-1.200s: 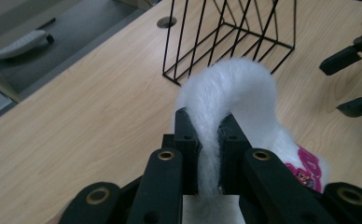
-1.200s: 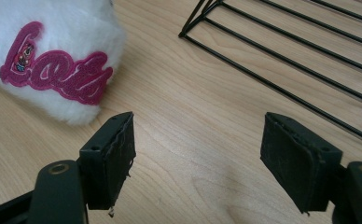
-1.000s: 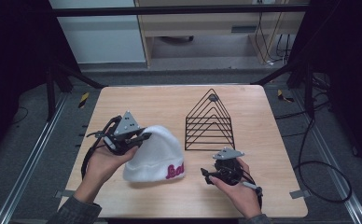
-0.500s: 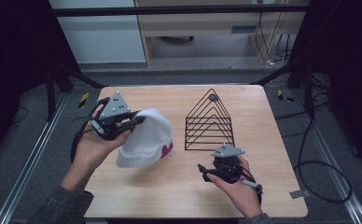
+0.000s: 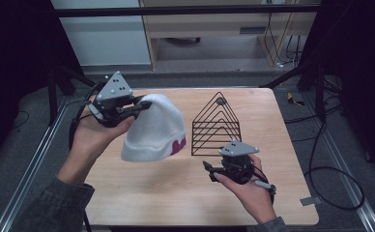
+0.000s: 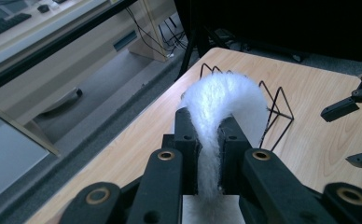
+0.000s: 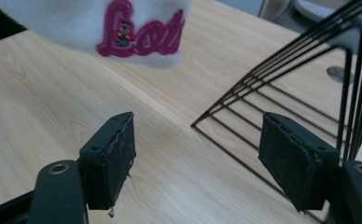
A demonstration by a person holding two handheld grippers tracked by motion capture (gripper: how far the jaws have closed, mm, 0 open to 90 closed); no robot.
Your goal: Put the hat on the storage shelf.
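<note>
Hat (image 5: 154, 130) lifted higher by left gripper (image 5: 138, 107).

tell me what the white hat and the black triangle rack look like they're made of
The hat: soft fuzzy knit or fleece, going by its fluffy nap and the way it droops; the pink lettering looks embroidered. The rack: thin black wire, probably painted metal, with a slight sheen.

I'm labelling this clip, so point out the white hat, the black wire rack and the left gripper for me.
white hat (image 5: 159, 130), high view, on its knitted side.
black wire rack (image 5: 216, 126), high view, on its triangular front wires.
left gripper (image 6: 209, 140), left gripper view, between its fingers, shut on the hat.
</note>
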